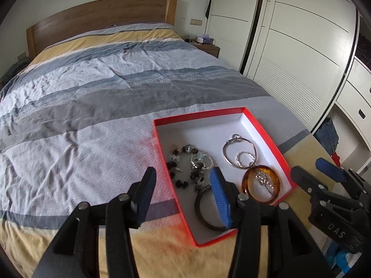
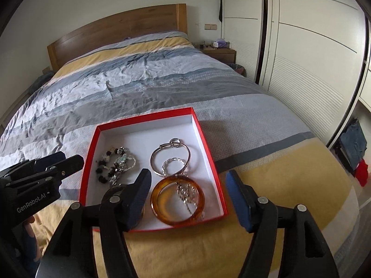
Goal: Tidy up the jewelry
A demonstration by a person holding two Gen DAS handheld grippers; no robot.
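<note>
Jewelry (image 2: 176, 180) in red box (image 2: 206, 139) btwn/below left tool (image 1: 183, 197) & right tool (image 2: 189, 197), both released, empty.

Both wrist views look forward and down from the foot of the striped-quilt bed (image 1: 104, 88) toward the wooden headboard (image 2: 120, 26). Left view sits left of the shallow red cardboard box (image 1: 266, 134), right view nearer its right edge (image 2: 204, 136). Close range. Shared: box, bed, white wardrobe (image 2: 313, 53).
</note>
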